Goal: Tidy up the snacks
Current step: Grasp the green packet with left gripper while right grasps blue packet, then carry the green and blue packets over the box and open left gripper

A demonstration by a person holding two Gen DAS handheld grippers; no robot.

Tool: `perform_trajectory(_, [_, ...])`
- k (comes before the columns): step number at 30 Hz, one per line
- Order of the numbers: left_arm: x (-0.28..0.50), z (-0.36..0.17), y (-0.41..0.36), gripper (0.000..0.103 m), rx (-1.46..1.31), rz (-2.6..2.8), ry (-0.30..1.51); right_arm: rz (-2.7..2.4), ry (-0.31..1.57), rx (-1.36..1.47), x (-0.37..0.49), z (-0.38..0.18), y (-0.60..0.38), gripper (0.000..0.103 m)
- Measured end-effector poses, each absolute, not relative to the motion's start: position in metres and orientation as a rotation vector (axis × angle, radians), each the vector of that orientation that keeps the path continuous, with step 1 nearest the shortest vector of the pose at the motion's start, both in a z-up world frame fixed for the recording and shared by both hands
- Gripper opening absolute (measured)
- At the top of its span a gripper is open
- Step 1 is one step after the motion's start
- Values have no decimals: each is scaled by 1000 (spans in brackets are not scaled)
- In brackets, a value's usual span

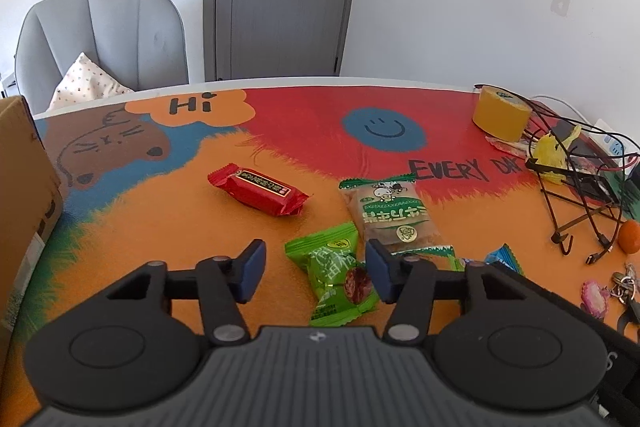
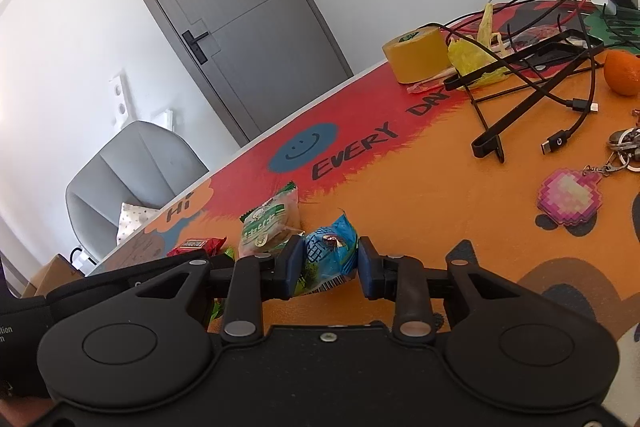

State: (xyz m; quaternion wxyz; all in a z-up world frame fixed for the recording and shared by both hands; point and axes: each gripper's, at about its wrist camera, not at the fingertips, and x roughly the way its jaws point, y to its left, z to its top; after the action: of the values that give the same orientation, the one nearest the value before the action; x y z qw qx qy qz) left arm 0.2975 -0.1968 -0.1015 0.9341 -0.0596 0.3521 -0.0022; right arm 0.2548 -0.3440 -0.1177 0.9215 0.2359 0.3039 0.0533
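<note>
On the colourful table mat [image 1: 160, 227], a green snack packet [image 1: 336, 279] lies between the fingers of my left gripper [image 1: 316, 271]. The right pad touches its edge and the left pad stands clear, so the gripper is open. A red packet [image 1: 258, 189] lies further back on the left, and a brown biscuit packet [image 1: 390, 213] lies just beyond the right finger. My right gripper [image 2: 328, 261] is shut on a blue snack packet [image 2: 330, 251], with both pads pressing its sides low over the mat. The biscuit packet [image 2: 268, 227] and red packet [image 2: 196, 245] lie to its left.
A cardboard box [image 1: 20, 207] stands at the left edge. At the right are a yellow tape roll [image 1: 500, 117], a black wire stand with cables [image 1: 576, 203], an orange [image 1: 630, 237] and keys with a pink keychain [image 2: 568, 203]. A grey chair [image 1: 104, 35] stands behind the table.
</note>
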Motion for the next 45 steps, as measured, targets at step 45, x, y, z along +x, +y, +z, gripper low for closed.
perform_trajectory(45, [199,-12,-39,24,-285,164,524,253,498,397,219,-43,-228,30])
